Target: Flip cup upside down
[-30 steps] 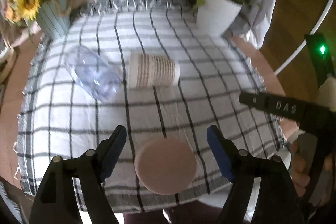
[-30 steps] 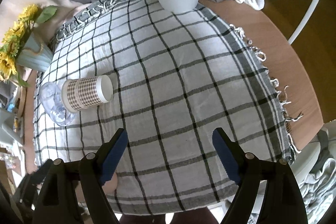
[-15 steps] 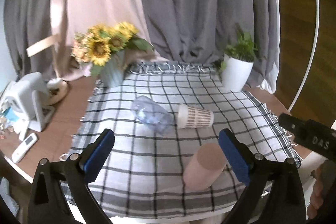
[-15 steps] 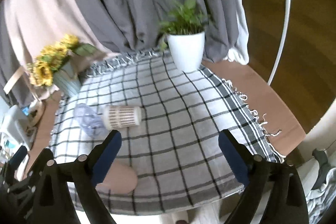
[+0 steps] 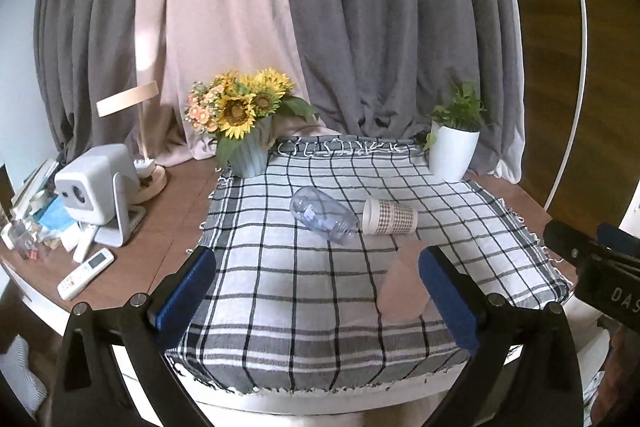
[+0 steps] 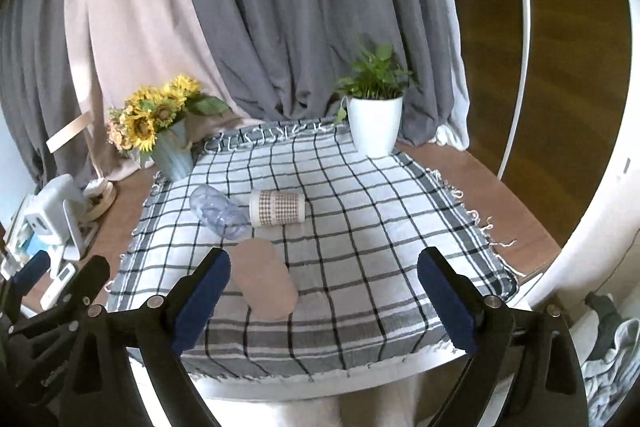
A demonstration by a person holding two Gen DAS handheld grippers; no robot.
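Both claws were wide open and held nothing: the left gripper (image 5: pixel 316 285) and the right gripper (image 6: pixel 324 287) hung above the near edge of the table, well apart from every cup. The pink cup (image 6: pixel 264 279) stood on the checked tablecloth (image 6: pixel 360 187) near the front, with its closed base up and no opening visible, so I judged that it was already upside down. The patterned paper cup (image 6: pixel 277 207) lay on its side in the middle of the cloth, and the clear plastic cup (image 6: pixel 218 213) lay on its side just beside it, perhaps touching it; I could not tell this for sure. If these two also belonged to the task, they were not yet flipped.

The cloth covered most of a round wooden table (image 6: pixel 480 175). At the back stood a vase of sunflowers (image 5: pixel 240 119) and a white pot with a green plant (image 5: pixel 454 147). On the left side were a small white projector (image 5: pixel 96 183) and a remote control (image 5: pixel 86 273). Grey and pink curtains (image 5: pixel 320 27) hung behind the table.
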